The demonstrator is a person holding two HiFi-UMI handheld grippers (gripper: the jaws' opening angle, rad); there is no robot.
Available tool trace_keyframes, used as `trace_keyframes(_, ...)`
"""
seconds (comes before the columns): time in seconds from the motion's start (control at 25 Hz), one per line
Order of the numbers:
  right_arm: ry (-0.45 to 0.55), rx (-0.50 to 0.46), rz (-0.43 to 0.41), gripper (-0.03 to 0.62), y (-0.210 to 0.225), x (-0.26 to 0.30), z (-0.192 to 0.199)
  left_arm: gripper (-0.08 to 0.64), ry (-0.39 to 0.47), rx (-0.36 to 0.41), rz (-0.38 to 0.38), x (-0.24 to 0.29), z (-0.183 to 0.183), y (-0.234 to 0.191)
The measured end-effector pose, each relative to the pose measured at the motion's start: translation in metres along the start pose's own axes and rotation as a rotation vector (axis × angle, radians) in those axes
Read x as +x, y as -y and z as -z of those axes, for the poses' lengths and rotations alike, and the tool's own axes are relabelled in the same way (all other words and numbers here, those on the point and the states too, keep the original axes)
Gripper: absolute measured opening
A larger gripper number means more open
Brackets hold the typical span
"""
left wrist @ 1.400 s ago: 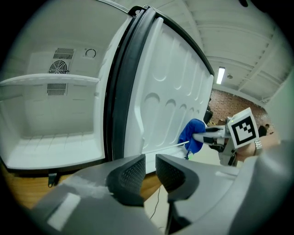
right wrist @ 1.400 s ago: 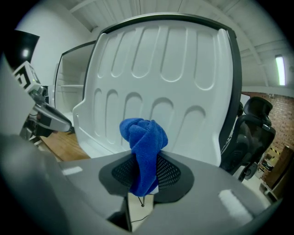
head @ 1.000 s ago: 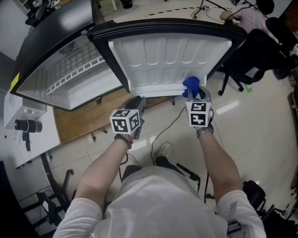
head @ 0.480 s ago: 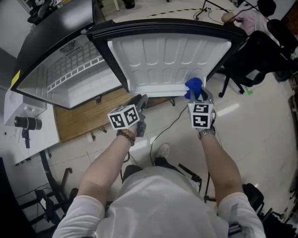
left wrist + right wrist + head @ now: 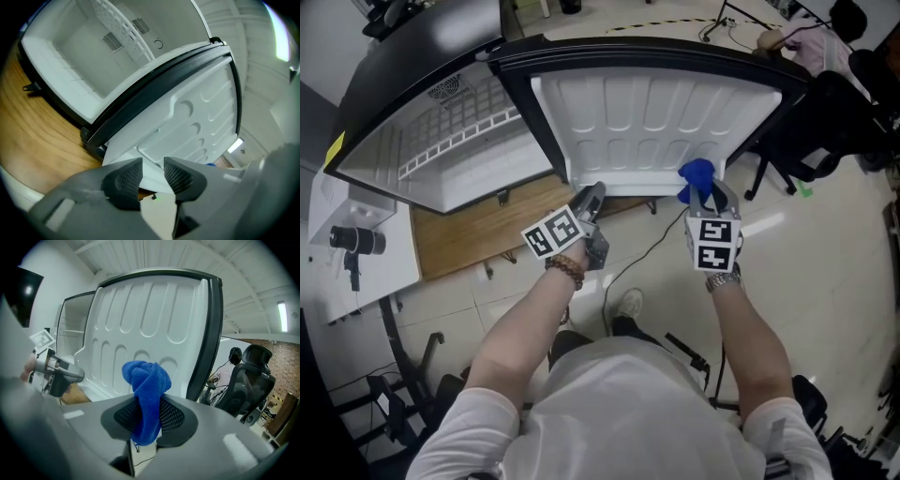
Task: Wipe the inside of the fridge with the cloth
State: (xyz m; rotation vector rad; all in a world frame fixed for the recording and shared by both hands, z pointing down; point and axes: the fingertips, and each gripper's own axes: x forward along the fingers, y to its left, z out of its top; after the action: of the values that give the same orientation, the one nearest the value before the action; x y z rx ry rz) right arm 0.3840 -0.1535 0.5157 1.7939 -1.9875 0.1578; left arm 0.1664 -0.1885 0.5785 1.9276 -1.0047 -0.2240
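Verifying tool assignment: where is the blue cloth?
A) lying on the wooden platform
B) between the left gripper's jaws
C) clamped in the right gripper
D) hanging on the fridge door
C: the blue cloth is pinched in the right gripper; the left gripper, jaws just opening, holds nothing.

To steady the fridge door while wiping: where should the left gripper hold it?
Probably the lower edge of the door, from the front: a thin lip just ahead of the left gripper, whose empty jaws have just been opening; the ribbed face offers nothing to pinch.
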Motion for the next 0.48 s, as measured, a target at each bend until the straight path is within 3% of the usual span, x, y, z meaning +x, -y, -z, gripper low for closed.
trace_keyframes(0.2,0.036,-0.014,-0.050,0.086,-0.025,-0.019,-0.011,0.150,0.068,-0.100,0.047,0.004,-0.005,0.000)
trace_keyframes(0.48,0.051,-0.024,-0.126,0.086,-0.062,-0.037,-0.014,0.144,0.122,-0.127,0.114,-0.001,-0.009,0.003)
